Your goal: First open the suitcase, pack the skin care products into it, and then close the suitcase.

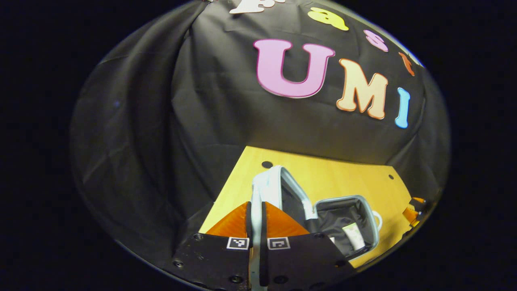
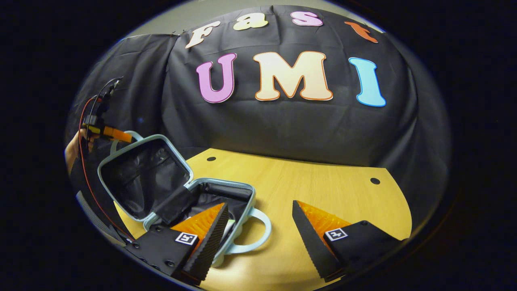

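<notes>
A small light-blue suitcase [image 2: 246,194] lies open on the wooden table, its lid [image 2: 141,178] standing upright with black lining inside. My left gripper [image 1: 256,206] is shut on the lid's pale handle [image 1: 255,190], which runs up between its fingers. In the right gripper view the left gripper [image 2: 117,135] sits at the lid's top, held by a hand [image 2: 72,149]. A white skin care tube [image 1: 353,238] lies in the suitcase base [image 1: 373,226]. My right gripper [image 2: 259,204] is open, just above the base's front handle [image 2: 262,234], with nothing between its fingers.
The yellow wooden table [image 2: 323,182] has bare surface to the right of the suitcase and two small holes near its back edge. Black cloth walls close in behind and on the left. The right gripper [image 1: 414,210] shows at the left gripper view's right edge.
</notes>
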The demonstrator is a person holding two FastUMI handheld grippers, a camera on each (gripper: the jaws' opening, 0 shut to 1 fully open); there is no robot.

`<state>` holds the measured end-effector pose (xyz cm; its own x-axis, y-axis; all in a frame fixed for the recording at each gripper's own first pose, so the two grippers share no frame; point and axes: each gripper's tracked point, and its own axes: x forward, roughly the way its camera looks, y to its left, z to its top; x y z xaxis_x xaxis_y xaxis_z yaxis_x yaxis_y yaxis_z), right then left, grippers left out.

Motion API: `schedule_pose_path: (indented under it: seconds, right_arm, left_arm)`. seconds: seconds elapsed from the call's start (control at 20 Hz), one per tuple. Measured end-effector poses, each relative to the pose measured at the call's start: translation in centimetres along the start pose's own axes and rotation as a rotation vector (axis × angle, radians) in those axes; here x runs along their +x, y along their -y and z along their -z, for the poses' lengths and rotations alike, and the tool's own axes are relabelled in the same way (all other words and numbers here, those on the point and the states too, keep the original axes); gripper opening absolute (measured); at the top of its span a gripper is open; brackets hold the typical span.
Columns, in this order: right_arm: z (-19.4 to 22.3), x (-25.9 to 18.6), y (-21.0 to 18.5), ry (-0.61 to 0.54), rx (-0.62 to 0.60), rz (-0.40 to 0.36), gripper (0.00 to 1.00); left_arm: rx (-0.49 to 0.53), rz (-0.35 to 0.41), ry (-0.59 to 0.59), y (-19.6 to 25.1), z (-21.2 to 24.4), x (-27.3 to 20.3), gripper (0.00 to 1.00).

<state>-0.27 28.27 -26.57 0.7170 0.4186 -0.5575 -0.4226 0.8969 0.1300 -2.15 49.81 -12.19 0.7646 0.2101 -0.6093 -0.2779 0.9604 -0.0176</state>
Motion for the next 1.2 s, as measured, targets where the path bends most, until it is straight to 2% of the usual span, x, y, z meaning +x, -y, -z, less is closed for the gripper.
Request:
schedule_pose_path:
  seconds: [0.15,0.4,0.55,0.65,1.0,1.2]
  right_arm:
    - [-0.5,-2.0,2.6,0.021,0.006,-0.004,0.98]
    - [-0.5,-4.4,6.6,0.038,0.000,-0.013,0.98]
    - [-1.0,-5.5,8.3,0.062,0.018,-0.014,0.98]
    - [-0.9,-6.0,9.5,0.067,0.013,-0.013,0.98]
    - [-1.0,-8.8,13.9,0.090,0.020,0.020,0.98]
    - [-1.4,-10.5,16.8,0.110,0.022,0.065,0.98]
  left_arm:
    - [0.029,0.017,0.030,4.3,-1.2,-1.5,0.02]
    - [0.053,0.138,0.074,13.2,-2.2,-3.2,0.02]
    - [0.070,0.151,0.067,16.2,-1.7,-3.1,0.02]
    - [0.056,0.189,0.068,18.9,-1.5,-3.1,0.02]
    - [0.043,0.356,0.022,29.8,2.5,-1.9,0.03]
    - [0.051,0.428,-0.071,34.9,7.0,-0.7,0.04]
